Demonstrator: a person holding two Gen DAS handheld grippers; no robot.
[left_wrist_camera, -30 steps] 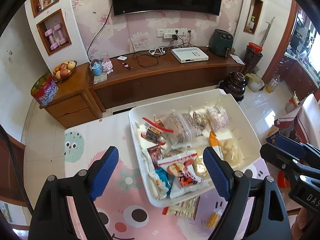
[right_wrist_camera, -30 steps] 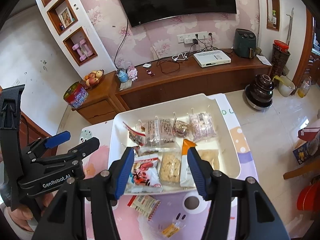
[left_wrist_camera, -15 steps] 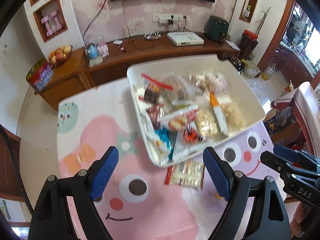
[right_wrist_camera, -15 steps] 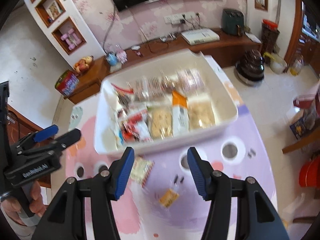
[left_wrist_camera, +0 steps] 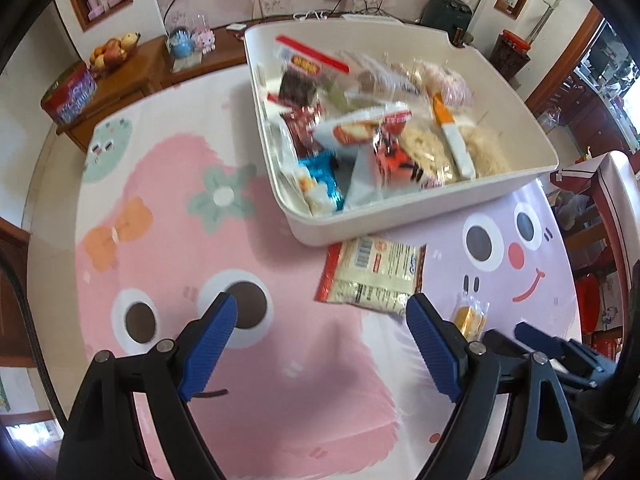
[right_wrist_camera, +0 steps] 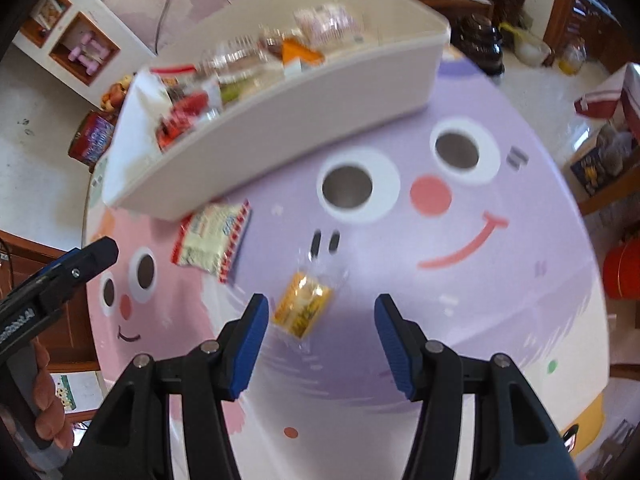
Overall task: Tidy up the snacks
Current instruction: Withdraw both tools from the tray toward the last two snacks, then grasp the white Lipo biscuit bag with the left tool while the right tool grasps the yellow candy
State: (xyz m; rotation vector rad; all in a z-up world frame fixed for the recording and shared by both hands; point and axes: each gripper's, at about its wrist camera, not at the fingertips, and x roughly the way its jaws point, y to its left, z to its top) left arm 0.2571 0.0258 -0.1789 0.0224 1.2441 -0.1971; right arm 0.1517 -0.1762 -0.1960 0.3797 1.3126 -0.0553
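Most snacks already lie in the white bin (left_wrist_camera: 420, 208), beyond both my grippers; two remain on the table mat (left_wrist_camera: 280, 360). My right gripper (right_wrist_camera: 318, 320) stands with jaws apart and empty, the small yellow packet (right_wrist_camera: 303, 305) just ahead between its fingertips. My left gripper (left_wrist_camera: 322, 320) gapes wide, empty, the flat red-edged packet (left_wrist_camera: 374, 276) just ahead toward its right finger; I judge both pickups outstanding.

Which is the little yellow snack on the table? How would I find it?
Find the big white bin full of snacks on the cartoon tablecloth. Two packets lie outside it: a flat red-edged packet by the bin's wall, and nearer the right gripper, the little yellow snack in clear wrap, much smaller.
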